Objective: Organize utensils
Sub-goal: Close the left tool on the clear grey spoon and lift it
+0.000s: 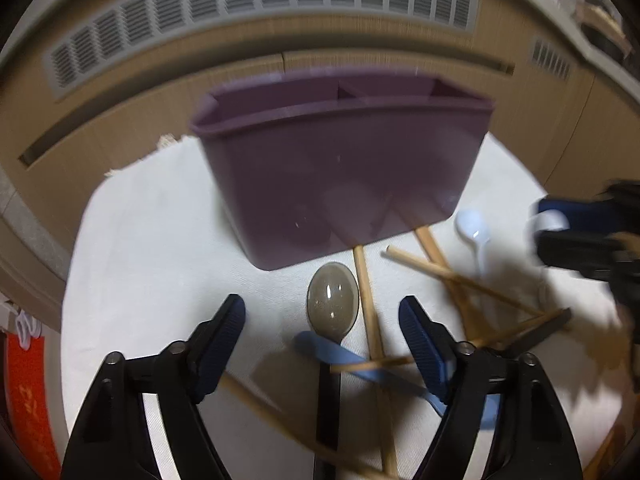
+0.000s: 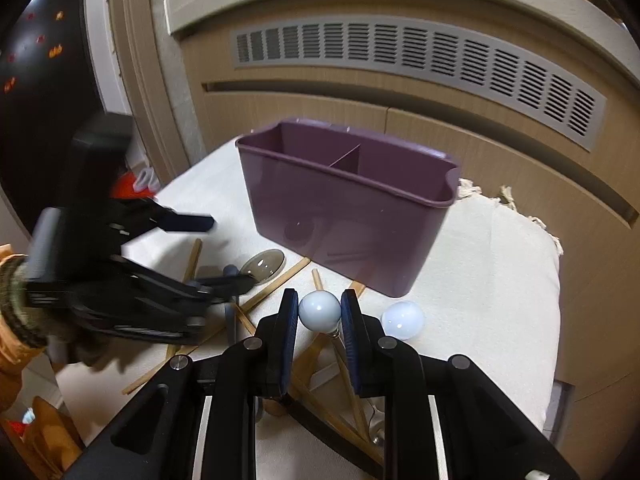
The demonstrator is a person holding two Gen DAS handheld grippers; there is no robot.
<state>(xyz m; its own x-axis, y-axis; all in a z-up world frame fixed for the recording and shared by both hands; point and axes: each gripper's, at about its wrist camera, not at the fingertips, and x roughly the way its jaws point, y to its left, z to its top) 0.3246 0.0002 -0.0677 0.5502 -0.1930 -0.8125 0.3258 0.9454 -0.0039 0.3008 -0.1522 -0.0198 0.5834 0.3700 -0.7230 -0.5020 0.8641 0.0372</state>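
A purple two-compartment utensil holder (image 1: pixel 340 168) (image 2: pixel 348 204) stands on a white cloth. In front of it lies a pile of wooden chopsticks (image 1: pixel 370 304) (image 2: pixel 276 286), a smoky clear spoon with a black handle (image 1: pixel 333 300) (image 2: pixel 264 266), a light blue spoon (image 1: pixel 360 360) and a white spoon (image 1: pixel 474 232) (image 2: pixel 402 319). My left gripper (image 1: pixel 322 318) is open above the smoky spoon. My right gripper (image 2: pixel 320 306) is shut on another white spoon (image 2: pixel 319 306), holding its bowl between the pads.
The white cloth (image 2: pixel 480 264) covers a small table with fringed edges. A wooden cabinet with a grey vent grille (image 2: pixel 420 60) stands close behind. The right gripper shows at the right edge of the left wrist view (image 1: pixel 580 236).
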